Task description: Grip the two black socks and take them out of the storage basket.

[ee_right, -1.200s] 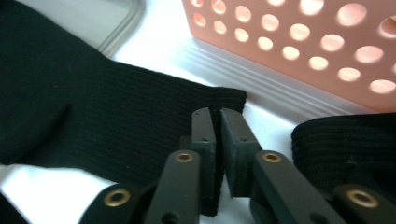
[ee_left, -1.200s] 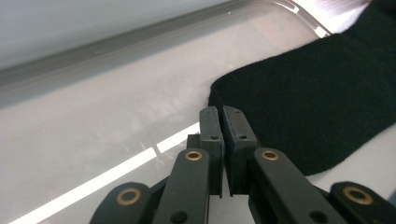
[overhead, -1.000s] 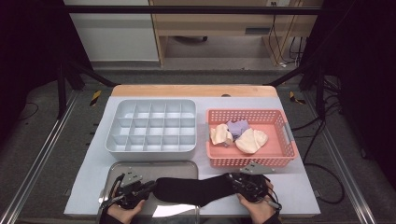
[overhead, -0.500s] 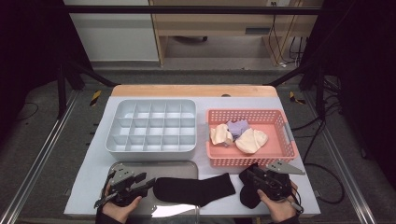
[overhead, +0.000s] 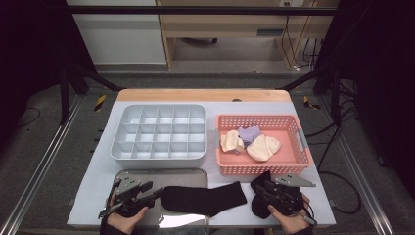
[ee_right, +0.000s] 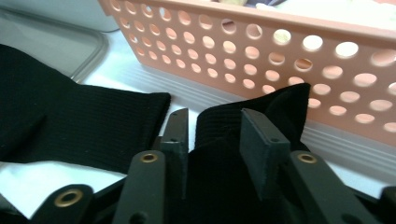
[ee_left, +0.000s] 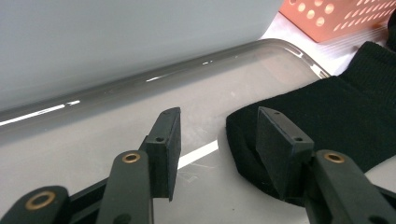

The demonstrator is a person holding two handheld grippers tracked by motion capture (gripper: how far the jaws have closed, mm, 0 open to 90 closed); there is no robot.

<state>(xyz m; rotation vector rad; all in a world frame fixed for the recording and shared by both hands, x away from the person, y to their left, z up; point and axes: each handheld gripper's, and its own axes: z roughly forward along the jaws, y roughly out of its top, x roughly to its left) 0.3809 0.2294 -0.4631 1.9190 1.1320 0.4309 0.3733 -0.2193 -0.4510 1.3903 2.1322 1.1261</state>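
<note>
Socks are the work at hand: two black ones at the near edge of the table (overhead: 98,183). One sock (overhead: 203,198) lies flat, its toe end on the steel tray (overhead: 186,175) and its cuff out on the white cover toward my right. The second sock (overhead: 259,205) is bunched up under my right gripper (overhead: 264,188), just in front of the pink basket (overhead: 259,169).

My right gripper's jaws are parted, with a raised fold of the second sock (ee_right: 219,135) standing between them; in the right gripper view the fabric fills the gap, but I cannot tell whether the pads (ee_right: 259,140) press it. The flat sock's (ee_right: 84,121) cuff lies just to the left of that fold, close to it. Behind both runs the basket's (ee_right: 261,51) perforated wall.

My left gripper (overhead: 149,196) sits over the tray, jaws spread wide and holding nothing. In the left gripper view the flat sock's (ee_left: 336,116) toe edge lies by the right-hand pad (ee_left: 278,144), while the left-hand pad hangs over bare tray (ee_left: 93,135). My left hand (overhead: 125,215) holds the gripper at the tray's near left corner.

Beyond the tray stands the grey divided box (overhead: 159,132). The basket holds two cream bundles (overhead: 264,147) and a lilac one (overhead: 249,133), all well apart from the black socks.
</note>
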